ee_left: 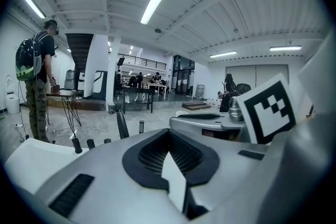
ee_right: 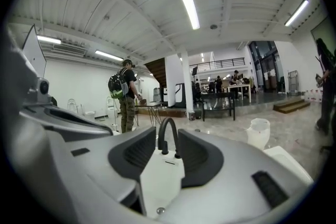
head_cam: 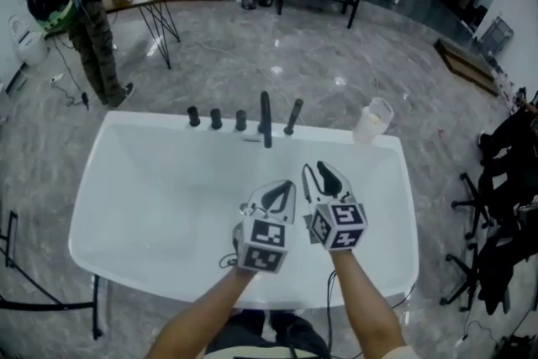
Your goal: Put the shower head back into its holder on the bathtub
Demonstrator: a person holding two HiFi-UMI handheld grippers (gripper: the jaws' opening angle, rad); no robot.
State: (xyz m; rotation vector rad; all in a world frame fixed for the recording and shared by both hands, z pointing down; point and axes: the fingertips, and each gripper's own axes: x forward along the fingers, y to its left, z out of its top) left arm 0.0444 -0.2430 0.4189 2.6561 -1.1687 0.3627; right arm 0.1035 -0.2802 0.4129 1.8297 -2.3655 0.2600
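The white bathtub (head_cam: 101, 206) fills the middle of the head view. On its far rim stand three black knobs (head_cam: 216, 118), a black spout (head_cam: 266, 120) and the slim black shower head (head_cam: 292, 117), which leans upright at the rim. Both grippers hover over the tub's near half, well short of the fittings. My left gripper (head_cam: 287, 186) is shut with nothing in it; the left gripper view shows its pads (ee_left: 152, 157) meeting at the tips. My right gripper (head_cam: 318, 171) is open and empty, and the spout (ee_right: 168, 136) shows through its gap.
A white bucket (head_cam: 372, 120) stands on the marble floor beyond the tub's far right corner. A person with a backpack (head_cam: 80, 4) stands at a small table at the back left. Black office chairs (head_cam: 492, 206) crowd the right side. A black stand (head_cam: 10, 265) is at the left.
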